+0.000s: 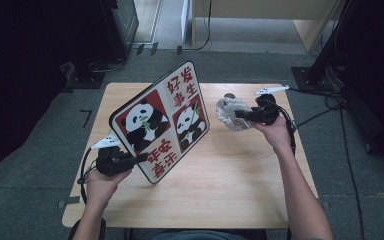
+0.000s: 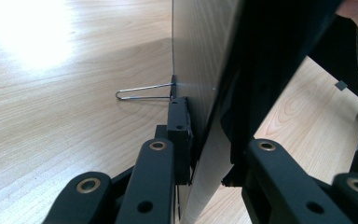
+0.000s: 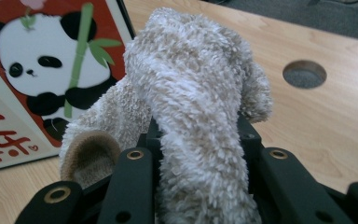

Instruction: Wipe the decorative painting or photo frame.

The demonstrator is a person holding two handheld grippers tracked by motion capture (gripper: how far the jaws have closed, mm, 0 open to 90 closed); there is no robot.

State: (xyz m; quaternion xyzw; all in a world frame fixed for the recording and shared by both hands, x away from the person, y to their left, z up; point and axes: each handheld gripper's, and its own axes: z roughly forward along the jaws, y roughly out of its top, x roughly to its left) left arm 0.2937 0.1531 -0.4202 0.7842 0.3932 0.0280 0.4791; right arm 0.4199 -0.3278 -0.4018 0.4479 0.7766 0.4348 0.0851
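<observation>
Panda board, a flat panel printed with two pandas and red characters, stands tilted on its lower edge on the wooden table, its picture side turned up toward the high camera. At the board's lower left edge the left gripper is clamped on it, held by the person's left hand; in the left gripper view the two black jaws sit on either side of the thin board, with a small black clip and a wire loop on its plain wood-grain back. To the right of the board, the right gripper is closed on a fluffy grey-beige cloth, held above the far right part of the table just beside the board's right edge. In the right gripper view the cloth bulges up between the jaws, the panda picture is close behind it at the left, and a round hole shows in the tabletop.
</observation>
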